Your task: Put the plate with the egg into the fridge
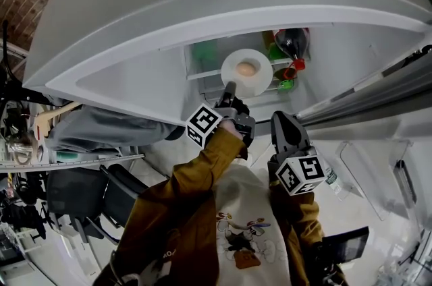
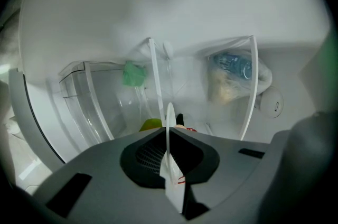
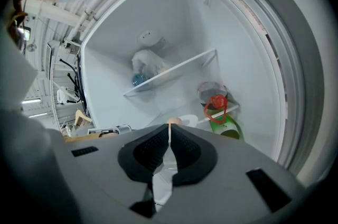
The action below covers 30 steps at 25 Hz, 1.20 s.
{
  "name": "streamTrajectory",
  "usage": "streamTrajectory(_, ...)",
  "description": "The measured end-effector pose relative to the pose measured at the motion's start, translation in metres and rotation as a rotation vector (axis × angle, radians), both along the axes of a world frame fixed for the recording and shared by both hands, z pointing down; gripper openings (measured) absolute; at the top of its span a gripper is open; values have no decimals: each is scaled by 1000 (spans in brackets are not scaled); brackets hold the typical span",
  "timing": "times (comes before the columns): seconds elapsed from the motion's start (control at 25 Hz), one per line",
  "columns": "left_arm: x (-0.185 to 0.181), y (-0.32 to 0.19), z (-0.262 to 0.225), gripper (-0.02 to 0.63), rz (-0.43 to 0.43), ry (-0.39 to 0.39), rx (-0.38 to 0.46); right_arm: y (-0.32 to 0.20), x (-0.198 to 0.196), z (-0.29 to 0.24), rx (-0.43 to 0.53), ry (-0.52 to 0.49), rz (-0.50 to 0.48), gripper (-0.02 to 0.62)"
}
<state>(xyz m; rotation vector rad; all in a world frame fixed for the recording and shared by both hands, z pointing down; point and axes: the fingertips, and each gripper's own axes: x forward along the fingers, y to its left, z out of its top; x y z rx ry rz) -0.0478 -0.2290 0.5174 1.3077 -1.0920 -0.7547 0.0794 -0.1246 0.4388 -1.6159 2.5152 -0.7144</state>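
Note:
A white plate (image 1: 247, 70) carrying a brown egg (image 1: 246, 68) is held out inside the open fridge (image 1: 202, 15), level with a shelf. My left gripper (image 1: 229, 89) is shut on the plate's near rim. In the left gripper view the plate (image 2: 170, 128) shows edge-on, pinched between the jaws of the left gripper (image 2: 169, 136). My right gripper (image 1: 283, 119) hangs lower and to the right, apart from the plate. Its jaws in the right gripper view (image 3: 169, 138) are shut with nothing held, and the egg (image 3: 173, 121) peeks just beyond them.
A dark bottle with a red cap (image 1: 292, 42) and a green bottle (image 1: 287, 75) stand right of the plate. A plastic bag with a bottle (image 3: 147, 67) lies on a glass shelf (image 3: 179, 71). A clear drawer (image 2: 90, 101) sits at the left. The fridge door (image 1: 378, 96) stands open at the right.

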Motion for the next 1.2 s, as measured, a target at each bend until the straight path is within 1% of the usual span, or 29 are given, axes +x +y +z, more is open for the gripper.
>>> streamTrajectory(0.84, -1, -13, 1, 18, -48, -25, -10, 7, 7, -2, 4, -3, 20, 6)
streamTrajectory(1.2, 3, -25, 1, 18, -64, -23, -14, 6, 7, -3, 3, -1, 18, 6)
